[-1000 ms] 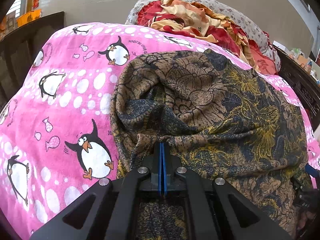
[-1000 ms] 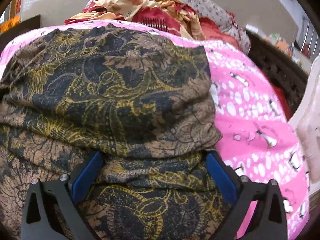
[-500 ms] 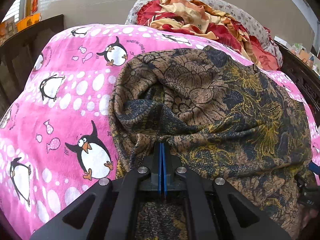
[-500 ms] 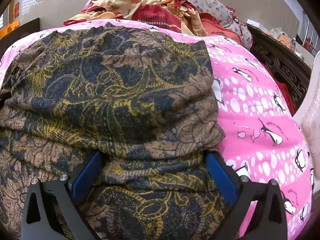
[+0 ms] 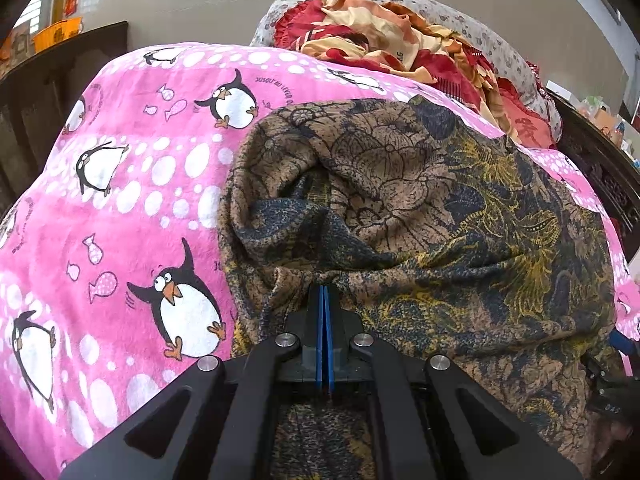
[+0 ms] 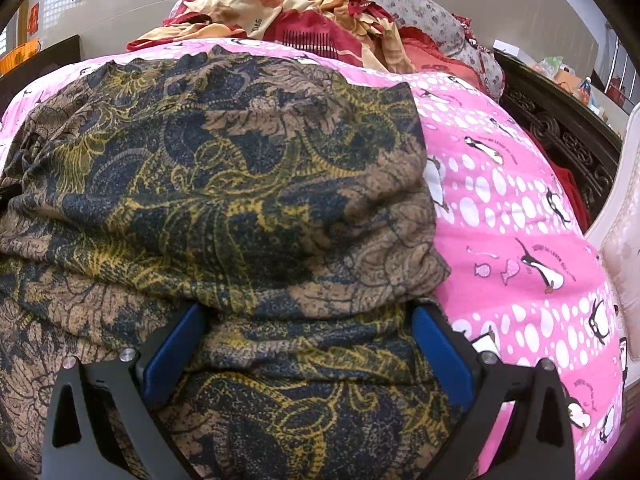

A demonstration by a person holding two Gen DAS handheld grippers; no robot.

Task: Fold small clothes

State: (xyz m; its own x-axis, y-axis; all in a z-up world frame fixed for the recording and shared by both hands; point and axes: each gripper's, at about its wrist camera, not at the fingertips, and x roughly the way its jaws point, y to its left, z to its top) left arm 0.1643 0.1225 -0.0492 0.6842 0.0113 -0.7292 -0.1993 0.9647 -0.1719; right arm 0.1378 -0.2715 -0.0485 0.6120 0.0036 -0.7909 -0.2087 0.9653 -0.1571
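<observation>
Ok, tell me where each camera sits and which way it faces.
Left wrist: sits on the left tongs, facing along the bed; shows them shut on the near edge of the patterned garment, its left side on the penguin blanket.
Right wrist: sits on the right tongs, open astride the garment's fold, blanket to its right.
Shared: garment, blanket, red-and-beige bedding pile at the far end.

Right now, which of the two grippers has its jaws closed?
The left gripper: its blue jaws are pressed together on the brown patterned garment. The right gripper stands wide open.
</observation>
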